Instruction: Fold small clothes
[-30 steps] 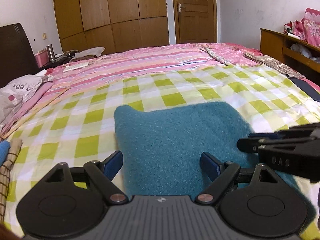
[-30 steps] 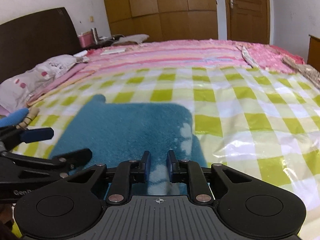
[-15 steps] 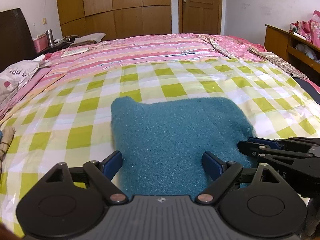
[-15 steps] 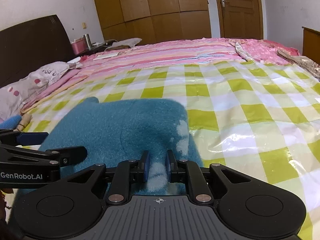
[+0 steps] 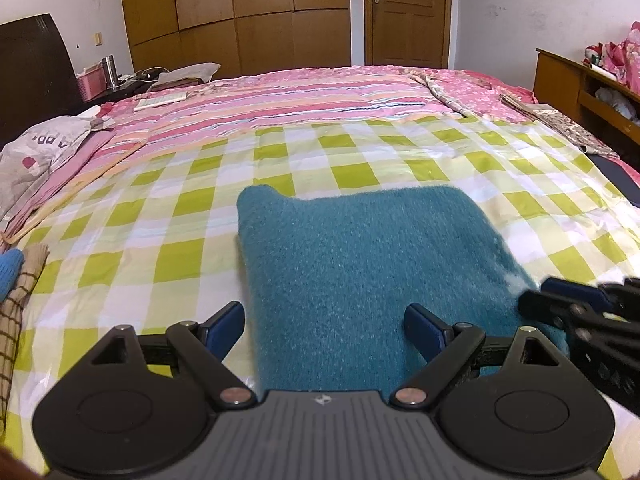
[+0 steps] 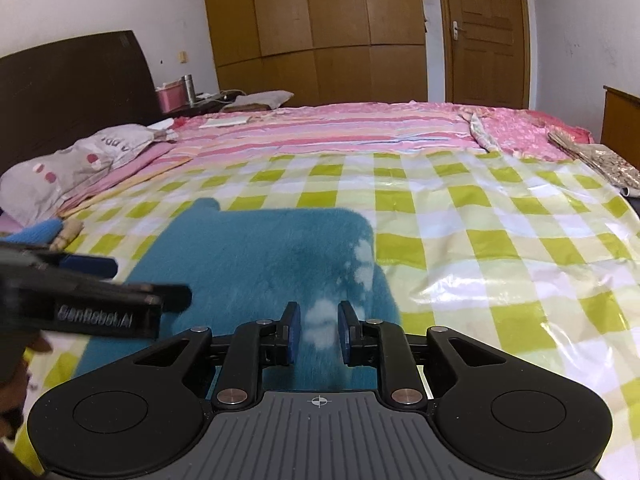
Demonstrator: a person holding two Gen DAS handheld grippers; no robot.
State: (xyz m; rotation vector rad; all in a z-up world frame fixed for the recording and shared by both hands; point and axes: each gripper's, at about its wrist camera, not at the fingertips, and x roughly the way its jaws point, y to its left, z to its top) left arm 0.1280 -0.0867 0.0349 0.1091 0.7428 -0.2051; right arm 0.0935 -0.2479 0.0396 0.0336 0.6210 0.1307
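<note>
Teal sweater [image 5: 360,268] lay folded flat on the checkered sheet [image 5: 132,240], left gripper [image 5: 324,328] spread wide over its near edge, right gripper [image 6: 319,332] partly apart at its right edge, bare sheet beyond.

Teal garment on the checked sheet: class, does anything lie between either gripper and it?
Nothing visible does. The left gripper hangs open right over the teal garment, and the right gripper has its fingers partly apart above the cloth's near edge.
</note>
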